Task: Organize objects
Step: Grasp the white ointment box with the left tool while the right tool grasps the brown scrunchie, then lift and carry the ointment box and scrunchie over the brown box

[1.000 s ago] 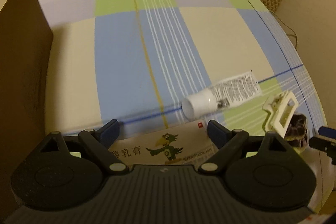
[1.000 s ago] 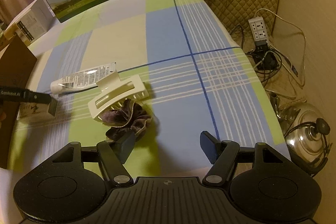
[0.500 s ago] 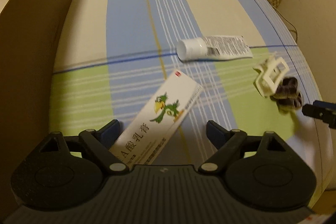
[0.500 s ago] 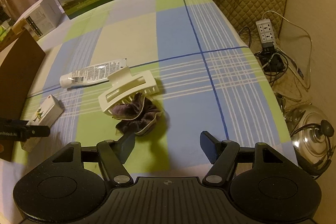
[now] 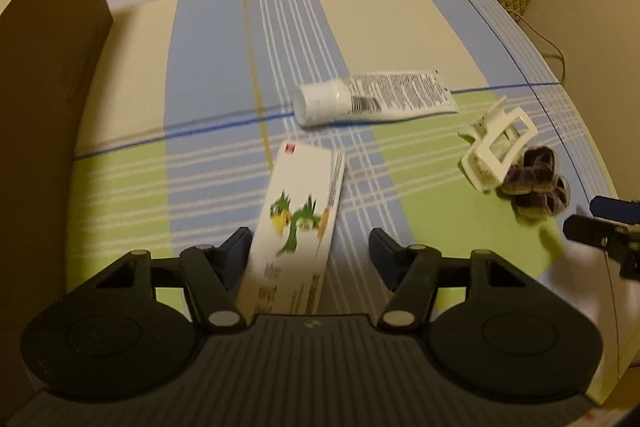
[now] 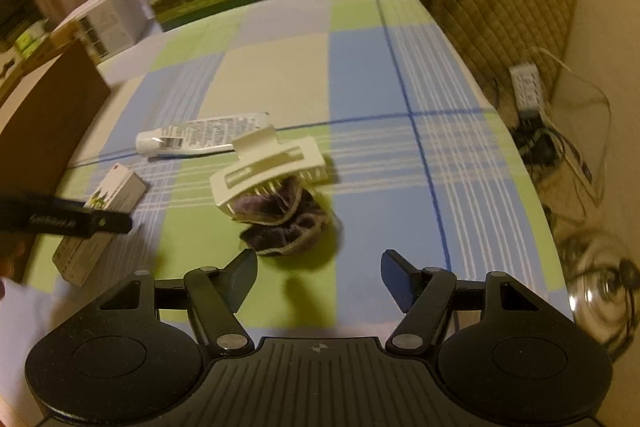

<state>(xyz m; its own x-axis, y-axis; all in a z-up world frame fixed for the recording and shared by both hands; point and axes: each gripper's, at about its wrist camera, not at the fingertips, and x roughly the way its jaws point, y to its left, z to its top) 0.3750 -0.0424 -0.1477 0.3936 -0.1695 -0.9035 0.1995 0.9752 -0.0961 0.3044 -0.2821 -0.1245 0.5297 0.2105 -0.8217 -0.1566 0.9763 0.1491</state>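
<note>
Between the fingers of my left gripper [image 5: 310, 247] lies the long white cardboard box with the green bird print [image 5: 298, 223], flat on the checked green-and-blue tablecloth [image 5: 248, 39]; its long axis runs away from me along the fingers, near end by the left pad, a gap at the right one. My left jaws are closing on it across its narrow width, not yet pinching (the right pad stands clear). My right gripper [image 6: 318, 281] hovers spread and empty, nearer the white plastic claw clip [image 6: 272, 167] resting on a dark purple scrunchie [image 6: 286, 223], so the box is the left hand's job.
</note>
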